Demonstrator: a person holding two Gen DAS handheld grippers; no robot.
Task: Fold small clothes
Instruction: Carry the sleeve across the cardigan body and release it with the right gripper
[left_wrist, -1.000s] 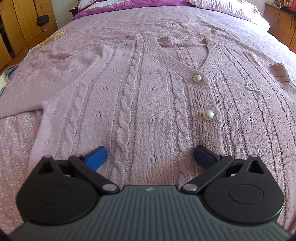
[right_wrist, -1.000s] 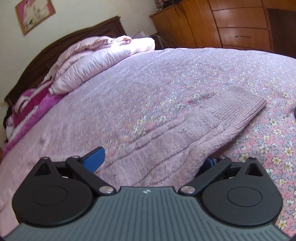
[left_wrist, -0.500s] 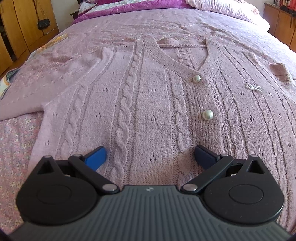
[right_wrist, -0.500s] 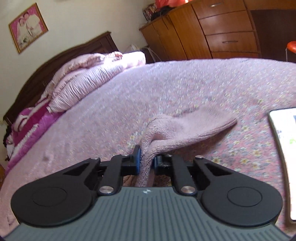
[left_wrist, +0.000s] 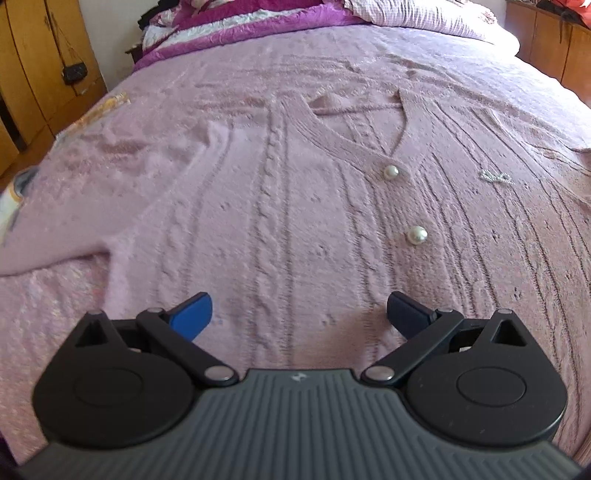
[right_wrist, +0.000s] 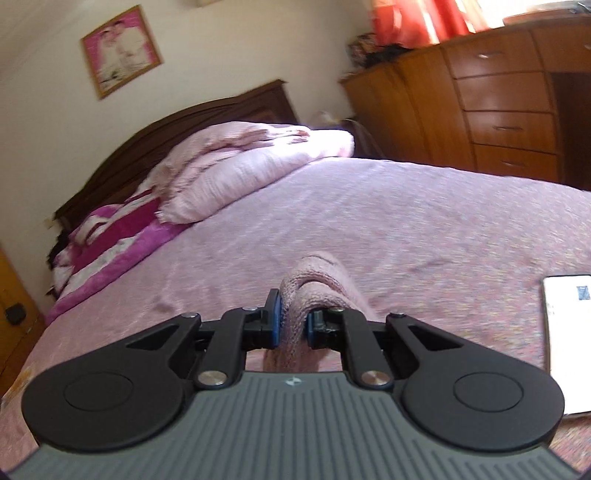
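Observation:
A pink cable-knit cardigan (left_wrist: 280, 206) with pearl buttons (left_wrist: 417, 235) lies flat, front up, on the pink bedspread (left_wrist: 258, 66). My left gripper (left_wrist: 298, 314) is open and empty, just above the cardigan's lower front. Its left sleeve (left_wrist: 44, 243) stretches off to the left. In the right wrist view, my right gripper (right_wrist: 292, 325) is shut on the cardigan's other sleeve (right_wrist: 317, 280) and holds it bunched up above the bed.
Folded pink and magenta quilts (right_wrist: 236, 166) lie at the headboard (right_wrist: 207, 110). A wooden dresser (right_wrist: 498, 103) stands to the right of the bed. A white phone (right_wrist: 569, 339) lies on the bedspread at the right. A wooden wardrobe (left_wrist: 37, 74) stands at the left.
My right gripper shut on the sleeve cuff and lifted it off the bed, tilting upward. My left gripper stayed open and drifted a little over the cardigan.

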